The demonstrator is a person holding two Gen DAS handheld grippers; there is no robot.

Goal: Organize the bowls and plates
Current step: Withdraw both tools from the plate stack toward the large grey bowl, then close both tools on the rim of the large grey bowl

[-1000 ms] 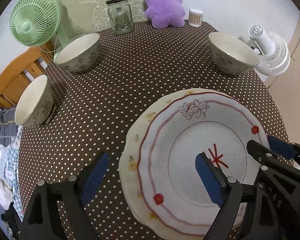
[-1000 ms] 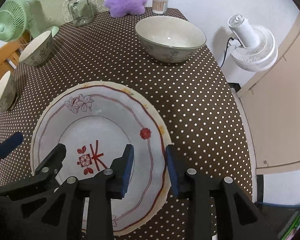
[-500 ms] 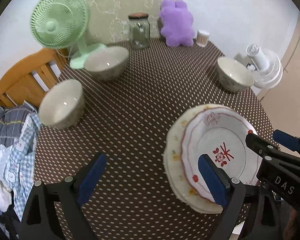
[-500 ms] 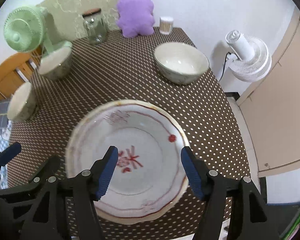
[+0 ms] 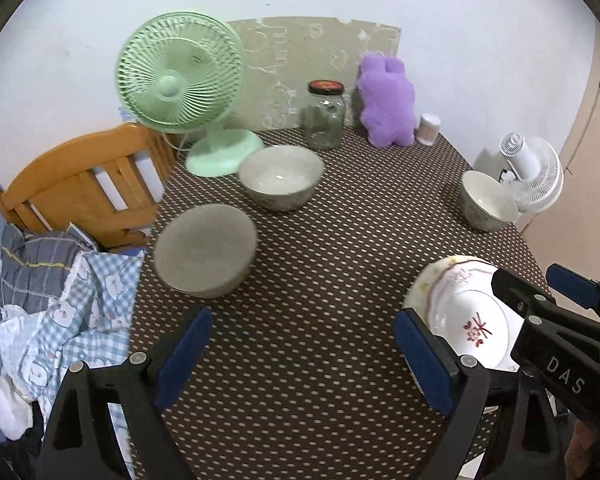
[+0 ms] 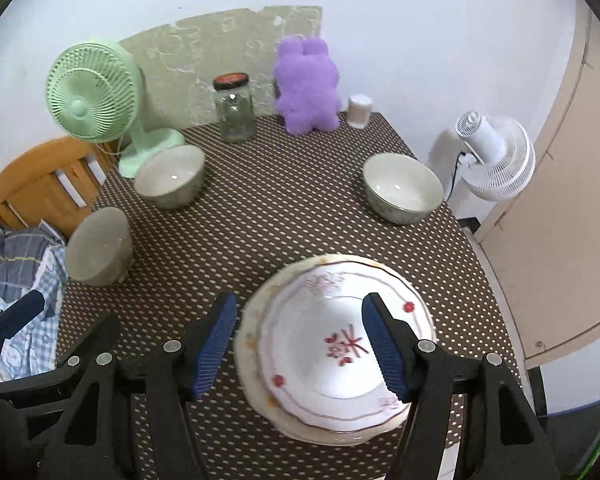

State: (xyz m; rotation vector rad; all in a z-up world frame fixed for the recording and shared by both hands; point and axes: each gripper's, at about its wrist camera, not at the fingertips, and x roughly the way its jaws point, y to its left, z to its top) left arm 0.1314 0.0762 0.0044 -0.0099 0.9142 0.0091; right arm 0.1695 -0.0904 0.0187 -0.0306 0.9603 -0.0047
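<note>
Nearest, the right gripper (image 6: 298,344) hangs above the table with its jaws standing wide and nothing between the pads. Directly beneath it two plates sit stacked: a white plate with red floral trim (image 6: 332,356) rests on a larger cream plate (image 6: 248,340), close to the near edge of the brown polka-dot tablecloth (image 6: 284,216). Alongside, the left gripper (image 5: 300,354) is likewise spread wide and empty, over bare cloth; the stack lies just beyond its right finger.

Mid-table, three bowls stand well apart: a left-edge bowl (image 5: 206,250), blurred, beside the wooden chair (image 5: 80,184) and the checked laundry (image 5: 60,312); a centre-left bowl (image 5: 281,182) near the base of the green desk fan (image 5: 180,76); a right-hand bowl (image 6: 402,187) near the white fan (image 6: 496,156), which stands off the table.

Farthest, along the wall, stand a lidded glass jar (image 6: 235,108), a purple plush toy (image 6: 306,86) and a small cotton-swab container (image 6: 359,110)
</note>
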